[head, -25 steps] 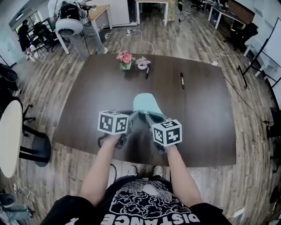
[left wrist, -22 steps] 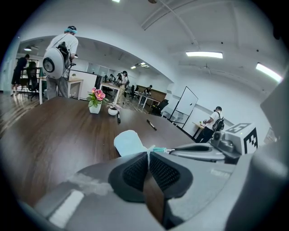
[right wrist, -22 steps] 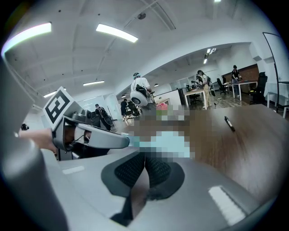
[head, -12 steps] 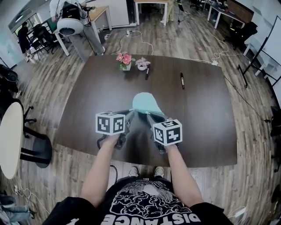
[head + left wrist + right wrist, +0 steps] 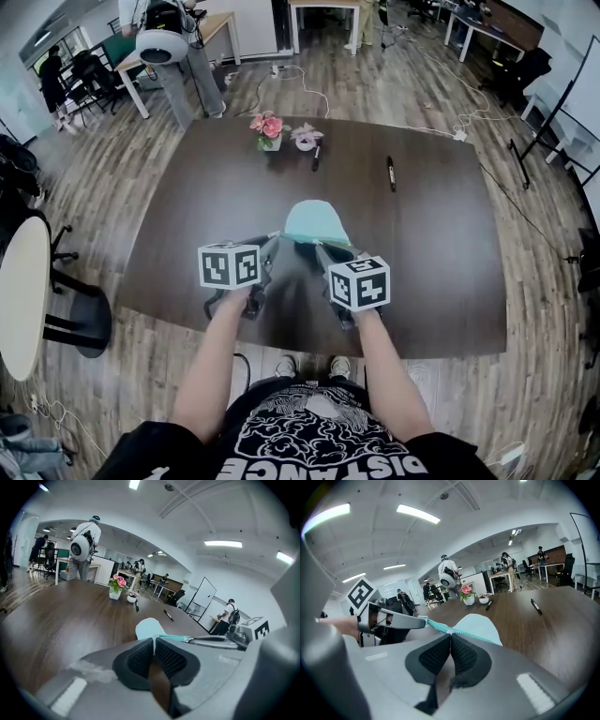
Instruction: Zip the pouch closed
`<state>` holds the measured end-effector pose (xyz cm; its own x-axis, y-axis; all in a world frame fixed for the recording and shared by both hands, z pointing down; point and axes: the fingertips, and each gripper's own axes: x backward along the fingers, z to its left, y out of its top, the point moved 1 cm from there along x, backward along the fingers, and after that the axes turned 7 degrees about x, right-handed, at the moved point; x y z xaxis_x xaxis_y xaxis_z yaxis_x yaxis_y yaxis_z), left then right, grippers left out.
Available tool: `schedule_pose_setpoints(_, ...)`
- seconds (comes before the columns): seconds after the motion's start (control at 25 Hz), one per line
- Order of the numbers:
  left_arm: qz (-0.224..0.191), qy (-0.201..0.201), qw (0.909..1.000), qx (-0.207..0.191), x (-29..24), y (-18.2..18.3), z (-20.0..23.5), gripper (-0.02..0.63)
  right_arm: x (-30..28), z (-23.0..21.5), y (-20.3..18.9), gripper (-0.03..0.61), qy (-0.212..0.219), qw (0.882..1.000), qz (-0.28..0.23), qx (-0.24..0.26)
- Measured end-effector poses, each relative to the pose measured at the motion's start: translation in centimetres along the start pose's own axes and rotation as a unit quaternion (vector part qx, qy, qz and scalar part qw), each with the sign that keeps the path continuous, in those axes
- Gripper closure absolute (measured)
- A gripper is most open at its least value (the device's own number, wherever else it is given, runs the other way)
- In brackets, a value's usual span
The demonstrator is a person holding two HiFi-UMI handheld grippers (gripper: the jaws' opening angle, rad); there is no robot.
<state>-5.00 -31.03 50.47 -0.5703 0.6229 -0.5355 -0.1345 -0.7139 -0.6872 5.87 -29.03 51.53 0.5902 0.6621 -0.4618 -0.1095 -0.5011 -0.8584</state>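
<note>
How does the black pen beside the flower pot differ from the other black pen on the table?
The pen beside the flower pot lies far back on the table; the other pen lies farther right and nearer the front. The first has neighbours; the second lies alone. Both are dark and lie flat.

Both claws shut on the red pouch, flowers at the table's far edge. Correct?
No: the pouch is pale teal, not red; the head view shows it. The left claw and right claw are both shut on it, and the flowers stand at the table's far edge.
</note>
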Motion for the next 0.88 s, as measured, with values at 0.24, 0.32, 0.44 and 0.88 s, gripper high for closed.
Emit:
schedule_pose_setpoints(0.24, 0.000, 0.001, 1.0000, 0.007, 0.0, -0.2, 0.4, 0.592, -0.2, 0.2, 0.0, 0.575, 0.002, 1.000, 0.001, -0.001)
schedule_pose_setpoints(0.32, 0.000, 0.001, 1.0000, 0.008, 0.1, -0.3, 0.5, 0.592, -0.2, 0.3, 0.0, 0.575, 0.003, 1.000, 0.001, 0.000)
schedule_pose_setpoints(0.44, 0.000, 0.003, 0.9999, 0.011, 0.1, -0.3, 0.8, 0.592, -0.3, 0.3, 0.0, 0.575, 0.003, 1.000, 0.001, -0.001)
schedule_pose_setpoints(0.88, -0.011, 0.020, 0.9995, 0.024, 0.3, -0.1, 2.1, 0.592, -0.4, -0.3, -0.1, 0.575, -0.001, 1.000, 0.000, -0.005)
